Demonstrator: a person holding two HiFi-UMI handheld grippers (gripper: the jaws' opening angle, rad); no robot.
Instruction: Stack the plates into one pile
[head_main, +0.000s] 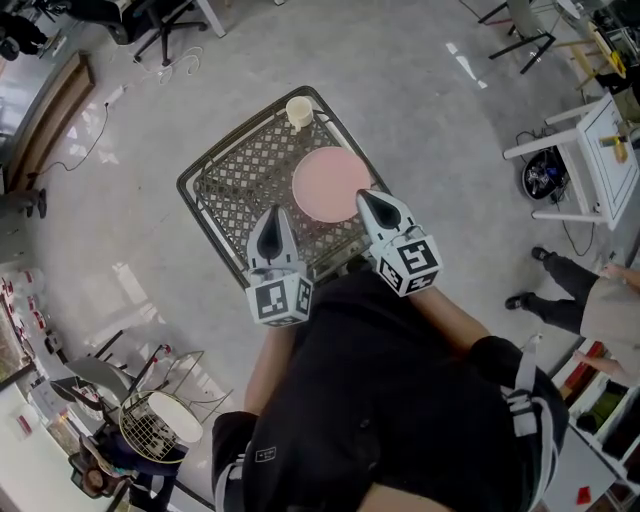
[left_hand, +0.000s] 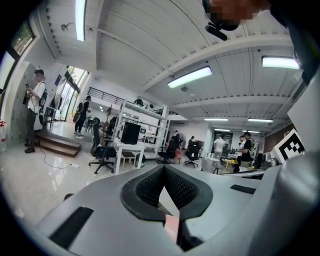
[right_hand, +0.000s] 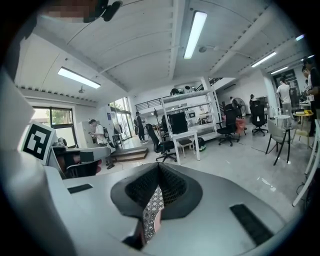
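Your left gripper (head_main: 274, 218) and right gripper (head_main: 365, 198) are both shut tight and hold nothing. The pink plate (head_main: 330, 185) lies on the mesh table (head_main: 205, 185), just by your right gripper's tip. If you bump it with shut jaws, it may slide off. The table top is full of holes. Around it are grey floor, chairs and people.

Open workshop, pale concrete floor (head_main: 420, 100).
White table (head_main: 598, 150) at 3 o'clock; ceiling strip lights (left_hand: 190, 77); office chairs (left_hand: 102, 152).
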